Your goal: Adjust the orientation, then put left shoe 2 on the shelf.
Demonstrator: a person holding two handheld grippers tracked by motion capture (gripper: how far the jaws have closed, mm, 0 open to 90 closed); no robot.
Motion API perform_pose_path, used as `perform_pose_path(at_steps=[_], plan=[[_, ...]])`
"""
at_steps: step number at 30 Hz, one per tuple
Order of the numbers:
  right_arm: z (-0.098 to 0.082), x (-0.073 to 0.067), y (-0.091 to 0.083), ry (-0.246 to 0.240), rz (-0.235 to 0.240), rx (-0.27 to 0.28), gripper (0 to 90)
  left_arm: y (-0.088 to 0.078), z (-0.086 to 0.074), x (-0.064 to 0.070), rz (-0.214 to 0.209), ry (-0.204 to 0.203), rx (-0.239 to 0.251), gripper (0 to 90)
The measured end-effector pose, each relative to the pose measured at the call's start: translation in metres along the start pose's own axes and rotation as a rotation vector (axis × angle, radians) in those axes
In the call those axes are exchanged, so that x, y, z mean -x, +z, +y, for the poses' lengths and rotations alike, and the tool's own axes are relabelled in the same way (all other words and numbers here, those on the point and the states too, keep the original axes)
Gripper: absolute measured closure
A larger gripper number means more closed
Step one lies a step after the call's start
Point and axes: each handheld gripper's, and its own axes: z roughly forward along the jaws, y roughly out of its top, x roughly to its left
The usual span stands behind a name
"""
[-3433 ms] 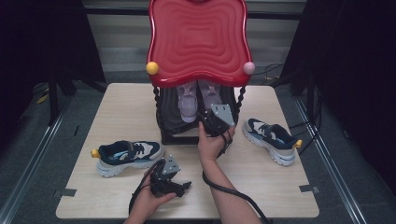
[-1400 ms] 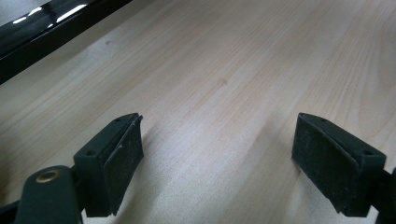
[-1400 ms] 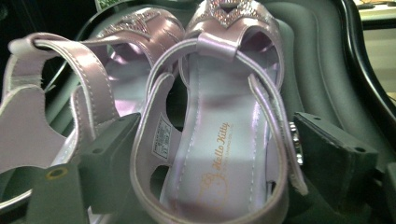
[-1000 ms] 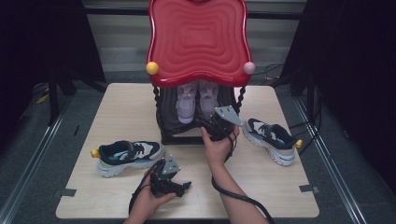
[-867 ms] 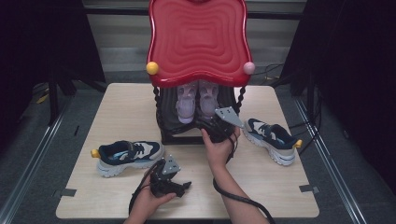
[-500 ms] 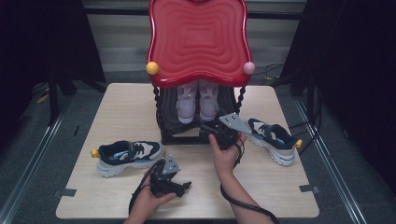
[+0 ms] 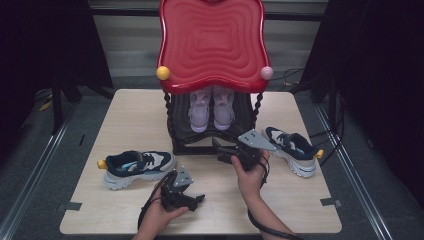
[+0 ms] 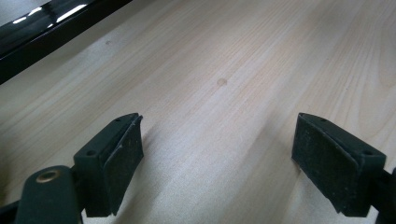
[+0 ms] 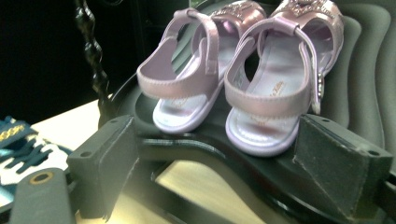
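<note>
Two lilac sandals (image 9: 233, 88) straight ahead of my right gripper (image 9: 224, 163), heels toward me | jaws agape, empty | left gripper (image 8: 219, 163) parked, also wide open

Both tongs, left (image 7: 199, 199) and right (image 7: 223, 151), gape wide, empty.

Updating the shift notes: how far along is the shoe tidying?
Done: the lilac sandals sit on the rack's lower shelf. In hand: nothing; the right claw is open in front of that shelf, and the left claw is open over the table. Left: both navy sneakers lie on the table.
</note>
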Motion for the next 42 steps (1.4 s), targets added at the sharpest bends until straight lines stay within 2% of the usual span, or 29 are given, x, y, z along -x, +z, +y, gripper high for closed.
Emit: perform_pose_path(at_steps=[9, 20, 42], plan=[[-0.007, 0.007, -0.017, -0.027, 0.057, -0.035, 12.8, 0.0, 0.0, 0.0, 0.0, 0.0, 0.001, 15.9], [-0.014, 0.012, -0.039, -0.067, 0.101, -0.078, 12.9, 0.0, 0.0, 0.0, 0.0, 0.0, 0.001, 15.9], [-0.039, 0.029, -0.061, -0.105, 0.177, -0.192, 13.1, 0.0, 0.0, 0.0, -0.002, 0.0, 0.003, 15.9]])
